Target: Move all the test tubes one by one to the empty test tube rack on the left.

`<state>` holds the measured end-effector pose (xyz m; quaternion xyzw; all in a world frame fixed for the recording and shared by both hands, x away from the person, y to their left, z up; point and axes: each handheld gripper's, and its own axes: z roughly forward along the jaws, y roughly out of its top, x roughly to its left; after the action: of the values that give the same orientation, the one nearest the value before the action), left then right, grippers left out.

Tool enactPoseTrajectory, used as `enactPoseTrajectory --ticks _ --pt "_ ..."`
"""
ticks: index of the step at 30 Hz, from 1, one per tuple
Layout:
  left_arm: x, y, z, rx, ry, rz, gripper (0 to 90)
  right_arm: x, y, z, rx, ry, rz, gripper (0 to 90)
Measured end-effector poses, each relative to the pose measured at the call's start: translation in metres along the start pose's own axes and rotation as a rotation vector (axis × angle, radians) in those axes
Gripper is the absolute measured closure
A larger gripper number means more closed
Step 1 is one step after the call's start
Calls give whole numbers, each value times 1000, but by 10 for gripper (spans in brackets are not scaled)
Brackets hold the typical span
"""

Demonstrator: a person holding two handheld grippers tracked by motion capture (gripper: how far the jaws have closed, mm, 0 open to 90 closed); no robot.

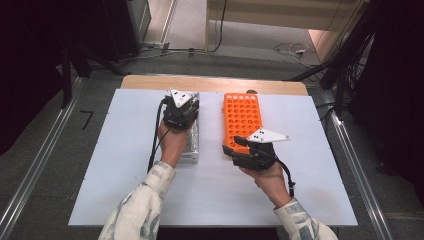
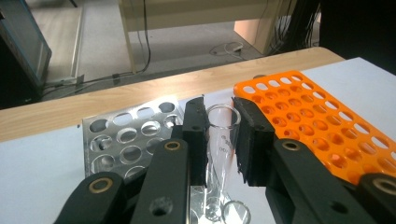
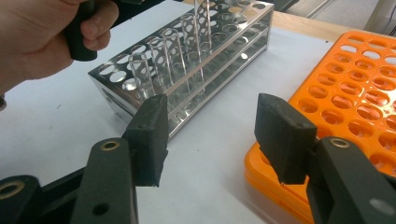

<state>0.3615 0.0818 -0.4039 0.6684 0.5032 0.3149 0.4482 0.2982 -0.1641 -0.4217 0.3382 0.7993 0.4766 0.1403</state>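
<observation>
Glass tube (image 2: 220, 140) stands upright between the jaws of the left hand-held gripper (image 2: 219, 135), over the metal rack (image 2: 126, 140).

The left hand-held gripper (image 1: 180, 112) is closed on the tube near its open top. Other glass tubes (image 3: 173, 56) stand in the metal rack (image 3: 187, 93). The orange rack (image 1: 241, 117) lies just beside it on the white tabletop (image 1: 300, 130), with a bare strip between them. The right hand-held gripper (image 3: 210, 135) is wide open and holds nothing. It hovers by the near edge of the orange rack (image 3: 355, 93). Bare tabletop lies on the far left and right, out to the edges.
</observation>
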Motion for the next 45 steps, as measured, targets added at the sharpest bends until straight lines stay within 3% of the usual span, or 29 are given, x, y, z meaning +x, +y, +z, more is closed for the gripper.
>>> enactPoseTrajectory --ticks 9,15,25,31,36,45 --pt "-2 -13 9 101 3 4 750 0 0 -1 0 -1 -1 431" --pt "-2 -17 11 133 -4 3 743 0 0 0 6 -1 -2 431" --pt "-1 -14 5 110 -41 -31 649 -1 -1 1 11 -5 1 430" --pt "-2 -13 -6 101 -89 -45 557 -5 -3 1 13 -17 9 400" --pt "-1 -13 -20 78 -72 -43 484 -9 -5 2 23 -38 22 371" --pt "7 -22 -45 58 -78 -87 322 -20 -12 4 34 -88 37 309"
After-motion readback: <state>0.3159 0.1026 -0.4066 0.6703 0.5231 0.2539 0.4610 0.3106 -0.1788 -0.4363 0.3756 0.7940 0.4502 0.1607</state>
